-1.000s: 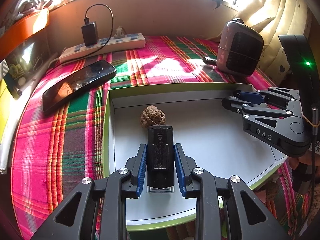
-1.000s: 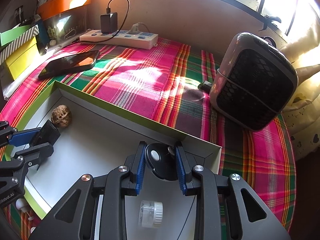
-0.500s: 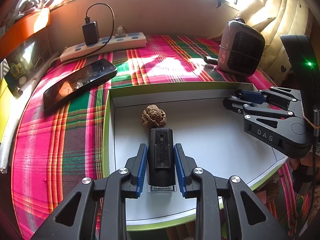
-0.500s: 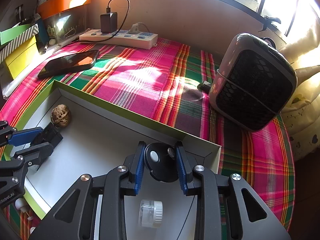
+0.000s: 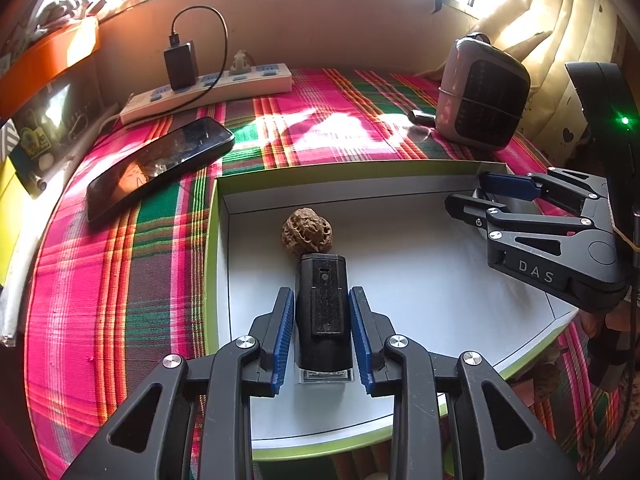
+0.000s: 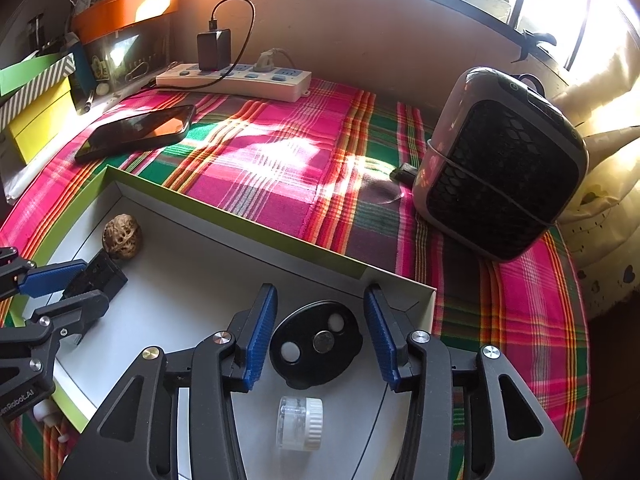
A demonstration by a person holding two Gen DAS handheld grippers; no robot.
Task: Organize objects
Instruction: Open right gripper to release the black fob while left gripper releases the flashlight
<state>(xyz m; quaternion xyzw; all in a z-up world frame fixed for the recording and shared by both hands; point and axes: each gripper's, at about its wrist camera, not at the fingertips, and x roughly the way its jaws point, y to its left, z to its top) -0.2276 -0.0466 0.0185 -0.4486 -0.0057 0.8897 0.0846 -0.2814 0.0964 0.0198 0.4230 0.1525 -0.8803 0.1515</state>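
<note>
In the lower middle of the left wrist view, the left gripper (image 5: pixel 322 330) has a black rectangular block (image 5: pixel 323 312) between its blue pads. The block has a ribbed panel on top and a small hole near its far end, and it lies on the white floor of the shallow green-rimmed box (image 5: pixel 211 264). The pads sit right along the block's sides; whether they press it cannot be told, so its state stays unclear. Just beyond the block's far end, touching or nearly so, rests a brown wrinkled walnut (image 5: pixel 307 232).

In the lower middle of the right wrist view, the right gripper (image 6: pixel 316 334) stands open: its jaws have just been widening, and clear gaps show on both sides of the flat black oval disc (image 6: pixel 316 344) between them. The disc carries two white dots and one metallic round spot, and lies flat near the box's far right corner. Below it sits a small clear cap with a white ribbed rim (image 6: pixel 300 422).
</note>
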